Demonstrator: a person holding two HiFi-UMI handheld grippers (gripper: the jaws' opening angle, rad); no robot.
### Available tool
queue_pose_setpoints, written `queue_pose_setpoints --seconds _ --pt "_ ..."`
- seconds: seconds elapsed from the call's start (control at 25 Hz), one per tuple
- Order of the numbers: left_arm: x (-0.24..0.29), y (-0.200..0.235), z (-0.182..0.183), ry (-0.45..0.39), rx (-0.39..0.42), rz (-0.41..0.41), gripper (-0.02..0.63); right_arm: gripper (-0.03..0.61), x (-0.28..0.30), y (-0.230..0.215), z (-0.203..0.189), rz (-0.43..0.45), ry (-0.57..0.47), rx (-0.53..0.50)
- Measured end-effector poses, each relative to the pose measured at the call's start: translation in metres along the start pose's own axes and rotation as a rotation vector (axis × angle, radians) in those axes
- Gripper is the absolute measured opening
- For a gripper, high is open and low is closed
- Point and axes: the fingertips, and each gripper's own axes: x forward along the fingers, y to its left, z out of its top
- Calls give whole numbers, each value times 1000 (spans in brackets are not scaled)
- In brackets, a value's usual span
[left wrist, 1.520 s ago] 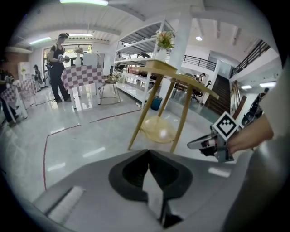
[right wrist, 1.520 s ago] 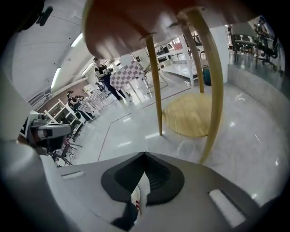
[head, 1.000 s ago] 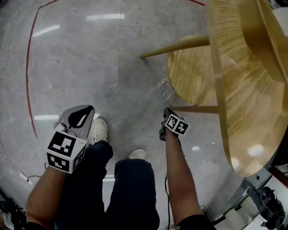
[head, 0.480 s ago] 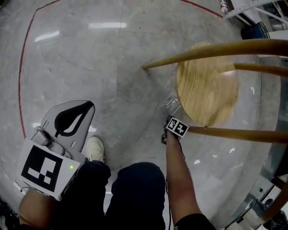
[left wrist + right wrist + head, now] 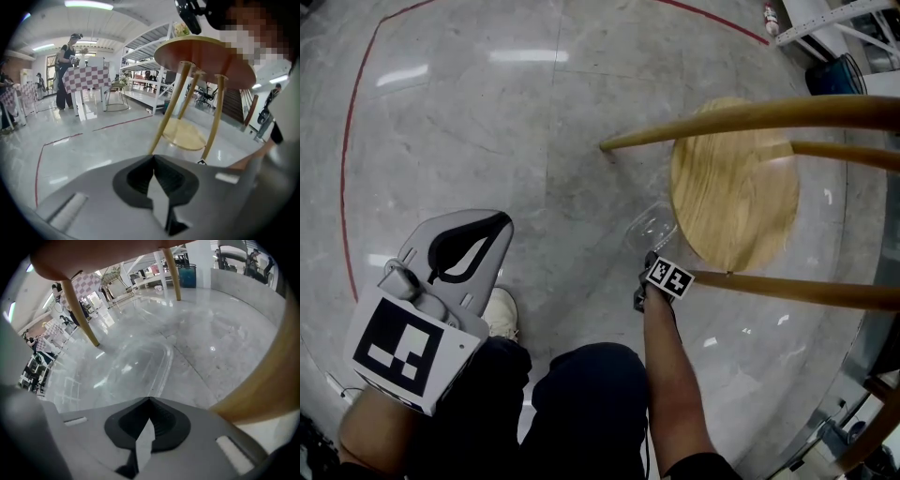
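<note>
The head view looks steeply down from above onto the floor [image 5: 469, 122] and the wooden table [image 5: 733, 178]. The left gripper view faces level across the room, with the table at middle distance. The right gripper view sits low beneath the table, close to a clear container [image 5: 136, 364]. All three views share the table.

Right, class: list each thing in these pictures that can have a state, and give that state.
Left tongs: shut, holding nothing.
Right tongs: shut, holding nothing, low and just short of the clear container.
Clear container: lying on the floor, looks empty, untouched.
Wooden table: standing upright.
</note>
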Motion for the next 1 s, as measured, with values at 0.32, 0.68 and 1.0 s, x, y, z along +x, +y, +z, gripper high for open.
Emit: queue_pose_setpoints --seconds 0.32,0.68,1.0 --pt "-14 -17 -20 70 39 -13 2 -1 -47 32 -23 46 35 -50" --pt "-26 -7 -22 72 -6 -3 2 52 -6 -16 -6 -43 0 142" --pt "-22 5 -21 84 -12 -9 2 71 10 -15 17 -62 -35 200"
